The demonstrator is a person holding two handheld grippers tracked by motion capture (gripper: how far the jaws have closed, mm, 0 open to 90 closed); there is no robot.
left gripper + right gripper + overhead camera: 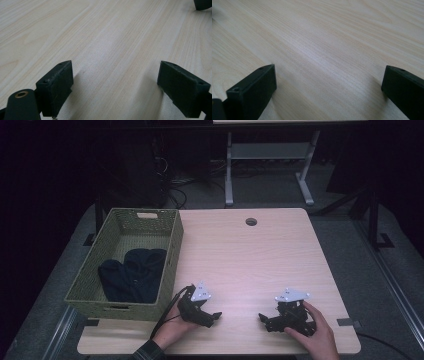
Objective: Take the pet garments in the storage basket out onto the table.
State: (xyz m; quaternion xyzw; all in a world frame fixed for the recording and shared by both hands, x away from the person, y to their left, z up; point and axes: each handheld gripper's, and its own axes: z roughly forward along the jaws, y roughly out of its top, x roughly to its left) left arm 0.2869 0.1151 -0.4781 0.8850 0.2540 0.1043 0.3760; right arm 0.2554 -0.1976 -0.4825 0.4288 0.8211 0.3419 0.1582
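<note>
High view, cloth: I am seeing a dark cloth (132,275) lying bunched in the near half of the green basket (172,255), on the left side of the table (260,255).
High view, left gripper: I am holding the left gripper (212,316) low over the near edge of the table, just beside the basket's near right corner. The jaws are pointing to the right, away from the basket.
High view, right gripper: I am holding the right gripper (265,319) farther right, well apart from the basket. Its jaws are pointing left, toward the other gripper.
High view, which hand is nearer: The cloth is lying up and to the left of both grippers. The left one is much nearer, I am thinking, so it should do the reaching, and it has to turn around and go over the basket wall first.
Left gripper view: I am looking along two black jaws standing wide apart with bare wood between them. They are holding nothing.
Right gripper view: I am looking at the same thing here, two jaws spread wide over bare wood, gripping nothing.
</note>
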